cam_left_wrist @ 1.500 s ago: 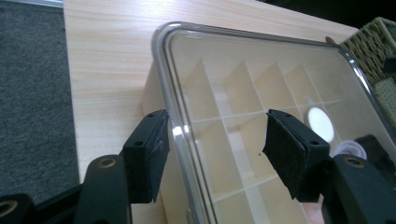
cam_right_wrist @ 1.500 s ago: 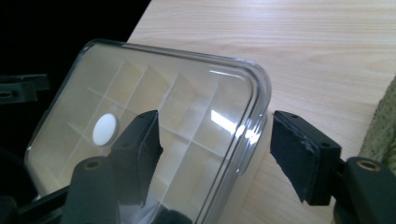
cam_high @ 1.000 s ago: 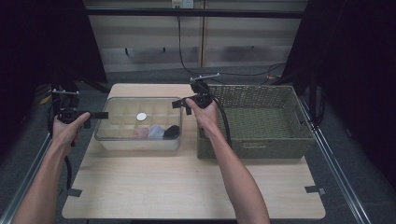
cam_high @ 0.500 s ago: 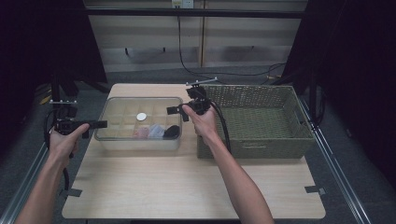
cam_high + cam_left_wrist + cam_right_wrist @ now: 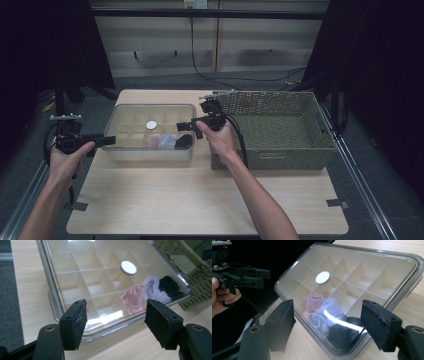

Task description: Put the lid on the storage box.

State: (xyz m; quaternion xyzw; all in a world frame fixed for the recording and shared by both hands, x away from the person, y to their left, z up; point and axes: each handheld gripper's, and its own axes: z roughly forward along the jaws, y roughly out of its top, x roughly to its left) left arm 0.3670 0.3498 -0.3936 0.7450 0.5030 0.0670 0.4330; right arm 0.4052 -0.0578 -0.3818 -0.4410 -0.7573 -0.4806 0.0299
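Both the left gripper (image 5: 115, 325) and the right gripper (image 5: 328, 327) hover with jaws spread wide at opposite ends of the lidded clear box (image 5: 131, 121).

Left gripper (image 5: 111, 140) and right gripper (image 5: 180, 125) both level, jaws spread wide, tips pointing toward each other

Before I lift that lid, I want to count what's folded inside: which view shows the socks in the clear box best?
The right gripper view: the pink sock, pale sock and black sock lie close and separate under the lid. The left gripper view shows them farther off. The high view shows them small, the black one partly behind the right claw.
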